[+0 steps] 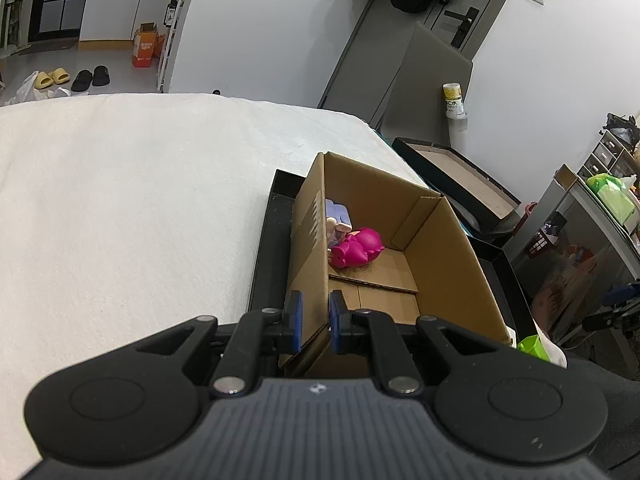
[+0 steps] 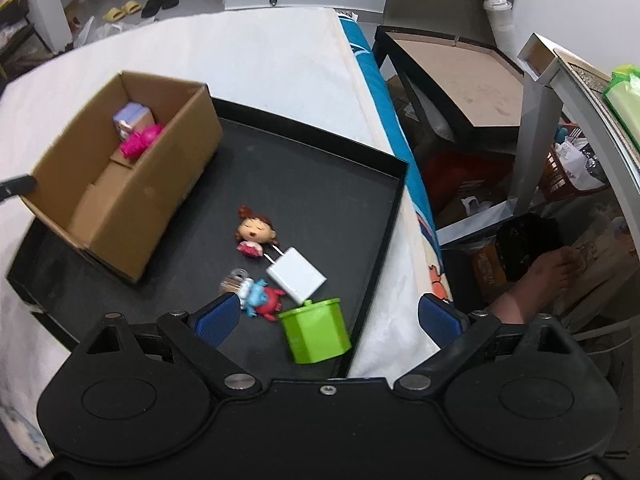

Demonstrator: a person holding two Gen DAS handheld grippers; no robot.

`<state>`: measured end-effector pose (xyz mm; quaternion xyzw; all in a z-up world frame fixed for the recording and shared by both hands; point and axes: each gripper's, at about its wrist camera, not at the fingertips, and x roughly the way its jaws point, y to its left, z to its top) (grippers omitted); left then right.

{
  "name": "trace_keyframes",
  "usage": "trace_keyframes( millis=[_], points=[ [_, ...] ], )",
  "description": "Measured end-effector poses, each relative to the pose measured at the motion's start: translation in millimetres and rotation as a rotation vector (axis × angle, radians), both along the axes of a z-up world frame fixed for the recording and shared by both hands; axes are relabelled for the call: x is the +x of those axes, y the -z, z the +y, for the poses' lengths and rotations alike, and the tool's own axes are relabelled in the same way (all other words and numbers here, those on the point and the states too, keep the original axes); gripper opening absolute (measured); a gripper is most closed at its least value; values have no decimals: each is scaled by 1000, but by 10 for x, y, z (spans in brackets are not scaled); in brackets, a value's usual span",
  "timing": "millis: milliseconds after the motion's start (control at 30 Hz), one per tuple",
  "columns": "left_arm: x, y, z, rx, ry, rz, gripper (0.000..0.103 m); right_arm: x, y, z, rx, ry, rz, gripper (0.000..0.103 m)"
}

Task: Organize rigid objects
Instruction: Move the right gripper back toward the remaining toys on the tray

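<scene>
A cardboard box [image 1: 436, 240] stands in a black tray [image 2: 320, 168] on a white bed. My left gripper [image 1: 315, 322] is shut on the box's near left wall. Inside lie a pink toy [image 1: 356, 248] and a lilac figure [image 1: 338, 216]; both also show in the right wrist view, the pink toy [image 2: 140, 142] and the lilac figure [image 2: 130, 118]. My right gripper [image 2: 328, 318] is open above the tray's near end. Below it lie a green container [image 2: 316, 336], a blue-red toy [image 2: 262, 298], a white adapter [image 2: 296, 274], a girl figurine [image 2: 254, 232] and a small clear object [image 2: 232, 282].
The white bed [image 1: 120, 200] spreads left and behind the tray. Right of the bed stand a black side table [image 2: 452, 68], a grey shelf [image 2: 552, 80] and floor clutter. A person's foot [image 2: 536, 276] is at the right.
</scene>
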<state>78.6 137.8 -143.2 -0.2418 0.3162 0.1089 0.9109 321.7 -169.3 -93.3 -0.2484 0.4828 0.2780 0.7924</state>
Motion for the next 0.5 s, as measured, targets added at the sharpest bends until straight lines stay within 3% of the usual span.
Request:
trace_keyframes(
  millis=[367,500],
  points=[
    [0,2,1,-3,0,0,13,30,359,53,-68,-53,18,91],
    [-1,2,1,-2,0,0,13,39,531,114,-113,-71,46,81]
  ],
)
